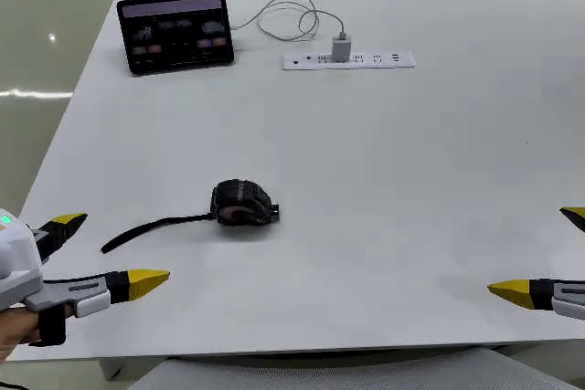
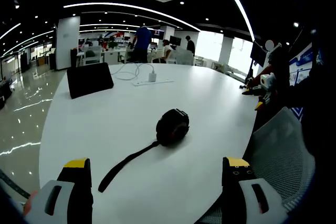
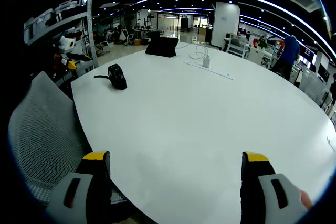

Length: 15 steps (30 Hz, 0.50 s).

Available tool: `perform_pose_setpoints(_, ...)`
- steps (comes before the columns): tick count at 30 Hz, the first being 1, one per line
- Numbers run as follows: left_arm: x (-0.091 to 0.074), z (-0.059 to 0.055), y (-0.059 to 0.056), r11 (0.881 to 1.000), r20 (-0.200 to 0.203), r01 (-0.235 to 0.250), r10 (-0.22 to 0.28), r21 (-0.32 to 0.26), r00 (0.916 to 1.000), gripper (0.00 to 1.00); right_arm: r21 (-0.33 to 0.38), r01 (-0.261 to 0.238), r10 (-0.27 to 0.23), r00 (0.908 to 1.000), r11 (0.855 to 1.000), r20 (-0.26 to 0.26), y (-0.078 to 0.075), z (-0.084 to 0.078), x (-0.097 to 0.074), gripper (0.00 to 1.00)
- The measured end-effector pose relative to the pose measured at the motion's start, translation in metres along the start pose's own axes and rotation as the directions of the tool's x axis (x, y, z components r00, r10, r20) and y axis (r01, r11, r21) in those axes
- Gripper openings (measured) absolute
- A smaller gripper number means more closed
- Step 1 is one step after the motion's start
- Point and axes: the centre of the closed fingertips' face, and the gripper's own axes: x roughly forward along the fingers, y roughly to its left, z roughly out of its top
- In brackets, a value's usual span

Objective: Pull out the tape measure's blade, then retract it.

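Head view, tape measure point(image 1: 242, 205): a dark case lying on the white table point(image 1: 411, 162), left of centre and towards the near edge, with nothing touching it.
Head view, strap point(image 1: 151, 230): black, trailing from the case to the left and slightly nearer.
Head view, left gripper point(image 1: 119, 248): at the near left corner, yellow-tipped jaws spread wide with nothing between them, near the strap's end but apart from it.
Head view, right gripper point(image 1: 530, 251): at the near right edge, jaws parted and empty, well apart from the tape measure.
Head view, far side: a tablet point(image 1: 175, 32) propped up at far left; to its right a white power strip point(image 1: 352, 60) with a charger point(image 1: 341, 47) plugged in and a cable point(image 1: 288, 20) looping back to the tablet.
Left gripper view, jaws: released, both tips wide apart over the near table edge.
Left gripper view, tape measure: ahead and between the two jaws, resting on the table, its strap running back towards the left jaw.
Left gripper view, surroundings: a mesh chair point(image 2: 281, 148) at the right, with the right gripper beyond it.
Right gripper view, jaws: released, spread wide, gripping nothing.
Right gripper view, tape measure: far off to the left on the table, near its edge, with the left gripper just beyond it at the left.
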Motion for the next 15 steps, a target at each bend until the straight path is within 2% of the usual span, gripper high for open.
perform_pose_setpoints(11, 0.0008, 0.0023, 0.0016, 1.000, 0.007, -0.004, 0.004, -0.002, 1.0000, 1.00, -0.010, 0.005, -0.005, 0.9999, 1.000, 0.014, -0.0015, 0.0028, 0.0016, 1.00)
perform_pose_setpoints(13, 0.0019, 0.0044, 0.0043, 1.000, 0.022, -0.019, 0.019, -0.008, 0.9996, 1.00, -0.011, 0.006, -0.006, 0.9998, 1.000, 0.021, -0.0032, 0.0049, 0.0025, 1.00)
perform_pose_setpoints(15, 0.0033, 0.0035, 0.0051, 1.000, 0.019, -0.021, 0.021, -0.001, 0.9996, 1.00, 0.001, -0.002, 0.002, 0.9995, 1.000, 0.031, -0.0033, 0.0064, 0.0034, 1.00)
